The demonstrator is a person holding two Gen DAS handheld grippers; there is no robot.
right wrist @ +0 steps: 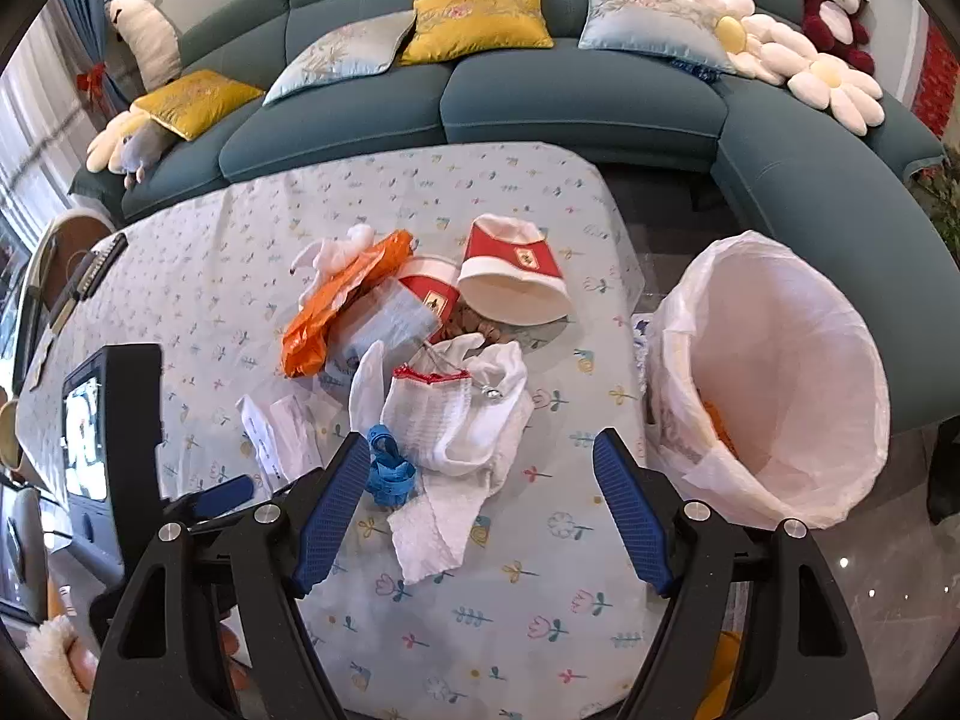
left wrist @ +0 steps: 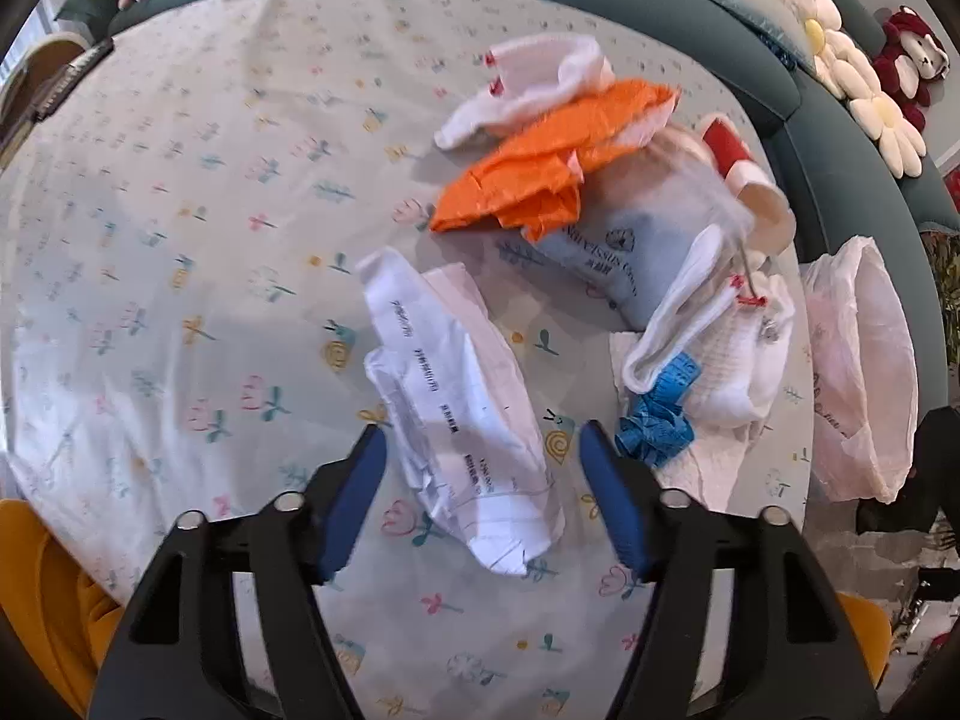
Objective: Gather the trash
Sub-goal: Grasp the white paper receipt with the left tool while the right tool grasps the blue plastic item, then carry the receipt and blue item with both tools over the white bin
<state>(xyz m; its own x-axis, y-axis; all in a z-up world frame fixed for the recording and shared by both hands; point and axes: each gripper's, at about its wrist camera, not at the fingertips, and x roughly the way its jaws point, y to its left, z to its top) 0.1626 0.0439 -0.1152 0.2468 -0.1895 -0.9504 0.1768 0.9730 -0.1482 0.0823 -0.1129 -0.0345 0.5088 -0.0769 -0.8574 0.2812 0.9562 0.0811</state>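
Trash pile (right wrist: 420,372) on flowered tablecloth (left wrist: 180,240), left of lined bin (right wrist: 774,384). Left gripper (left wrist: 480,480) straddles crumpled printed paper (left wrist: 462,396), pads clear of it. Right gripper (right wrist: 480,498) wide, empty, above paper towel (right wrist: 432,531).

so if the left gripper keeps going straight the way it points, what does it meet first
Most likely the crumpled white printed paper, which lies on the floral tablecloth between the open left gripper fingers. No contact shows yet; depth is hard to judge in the fisheye view.
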